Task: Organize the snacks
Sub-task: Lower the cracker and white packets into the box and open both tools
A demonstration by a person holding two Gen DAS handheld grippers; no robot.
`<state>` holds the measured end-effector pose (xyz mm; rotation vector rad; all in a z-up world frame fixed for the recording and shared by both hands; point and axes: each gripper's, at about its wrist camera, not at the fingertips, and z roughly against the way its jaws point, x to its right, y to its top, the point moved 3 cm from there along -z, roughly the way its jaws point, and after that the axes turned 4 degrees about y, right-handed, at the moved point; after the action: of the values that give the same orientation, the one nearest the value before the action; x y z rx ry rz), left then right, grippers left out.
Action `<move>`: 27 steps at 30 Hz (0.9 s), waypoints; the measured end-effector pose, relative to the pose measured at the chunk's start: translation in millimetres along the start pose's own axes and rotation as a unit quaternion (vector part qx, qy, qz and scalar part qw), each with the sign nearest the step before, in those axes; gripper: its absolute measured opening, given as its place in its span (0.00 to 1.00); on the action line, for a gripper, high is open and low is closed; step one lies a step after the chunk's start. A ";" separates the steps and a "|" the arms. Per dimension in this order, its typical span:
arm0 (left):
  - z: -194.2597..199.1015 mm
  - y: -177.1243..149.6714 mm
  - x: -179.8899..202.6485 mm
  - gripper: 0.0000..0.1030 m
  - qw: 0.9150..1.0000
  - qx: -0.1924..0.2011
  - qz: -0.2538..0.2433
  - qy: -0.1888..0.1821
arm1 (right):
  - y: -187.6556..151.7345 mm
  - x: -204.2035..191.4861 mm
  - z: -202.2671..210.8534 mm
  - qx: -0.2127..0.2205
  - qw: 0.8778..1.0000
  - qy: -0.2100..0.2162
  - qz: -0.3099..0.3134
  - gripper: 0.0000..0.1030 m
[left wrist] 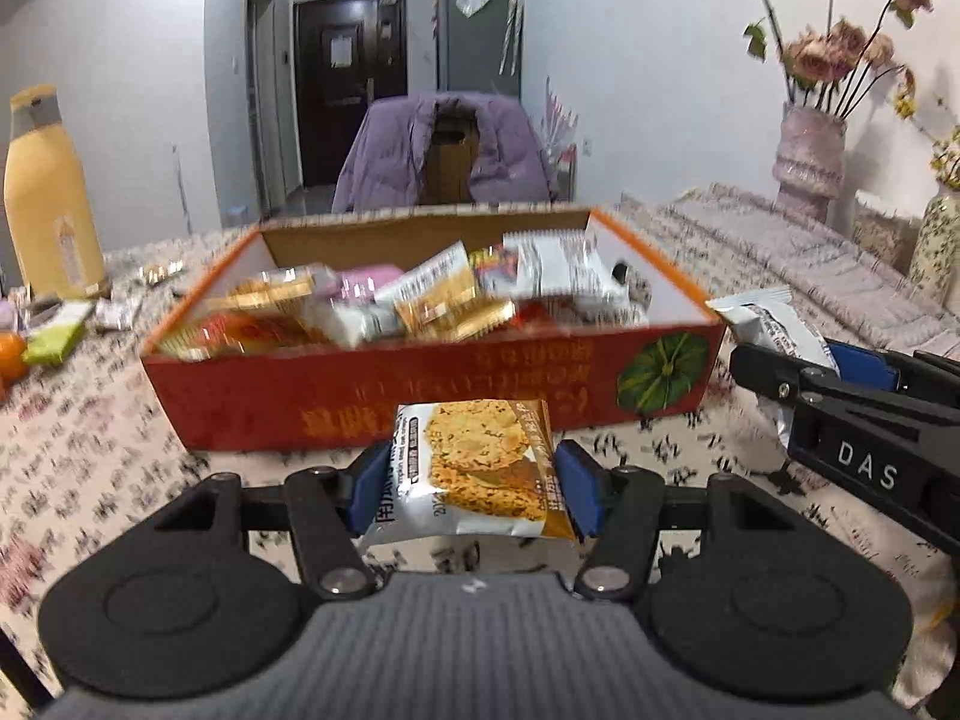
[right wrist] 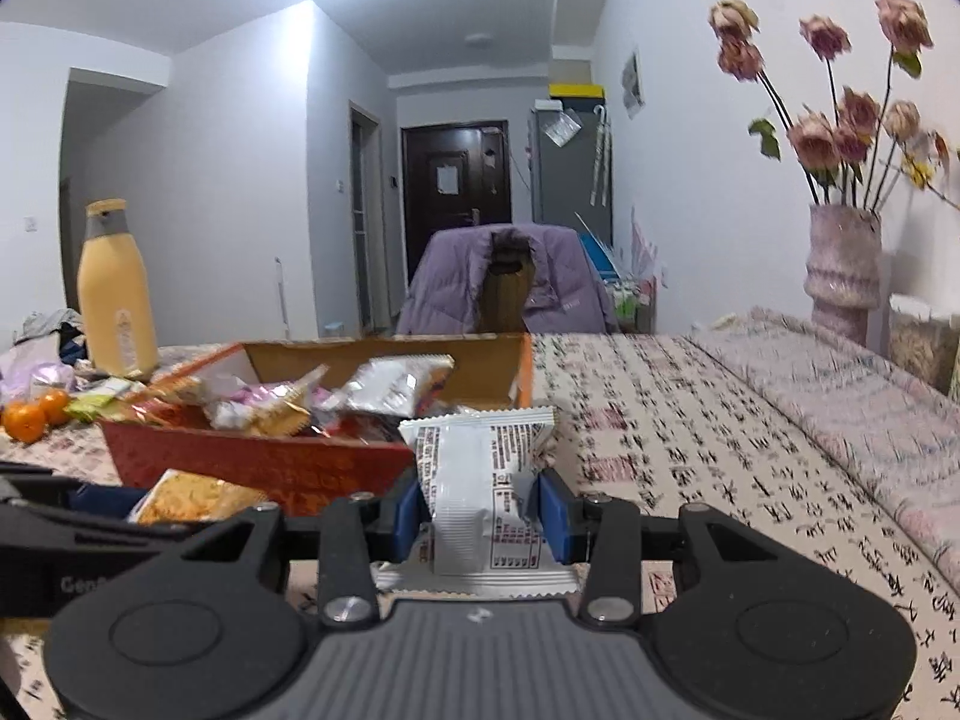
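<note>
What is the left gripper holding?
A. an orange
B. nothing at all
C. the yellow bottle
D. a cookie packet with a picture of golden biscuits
D: in the left wrist view the left gripper has its blue pads pressed on both sides of a cookie packet showing golden biscuits, just in front of the red snack box.

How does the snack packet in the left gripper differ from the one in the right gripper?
The cookie packet shows a golden oat-biscuit picture, while the white packet shows only printed text on silver-white foil. The cookie packet lies fairly flat between its jaws; the white packet is pinched in at its middle. Both are clamped and lifted near the red box.
</note>
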<state>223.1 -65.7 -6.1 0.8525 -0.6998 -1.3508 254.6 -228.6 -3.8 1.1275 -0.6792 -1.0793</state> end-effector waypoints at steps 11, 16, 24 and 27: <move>19.5 40.9 -30.2 0.59 0.998 0.058 0.017 -0.005 | 47.4 -34.3 3.8 0.033 0.999 0.030 0.028 0.39; 15.5 63.6 -49.2 0.59 0.996 0.078 0.033 -0.004 | 64.9 -43.9 -14.8 0.029 0.999 0.032 0.027 0.39; -8.3 95.8 -77.3 0.59 0.994 0.091 0.056 0.011 | 87.1 -57.6 -56.5 0.011 0.999 0.032 0.028 0.39; -19.4 104.0 -85.4 0.59 0.993 0.096 0.063 0.021 | 92.9 -60.0 -72.4 0.006 0.999 0.032 0.024 0.39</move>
<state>285.6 23.1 75.6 0.9695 -0.8462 -1.1623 326.3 -141.5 65.1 1.1463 -0.6595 -0.9955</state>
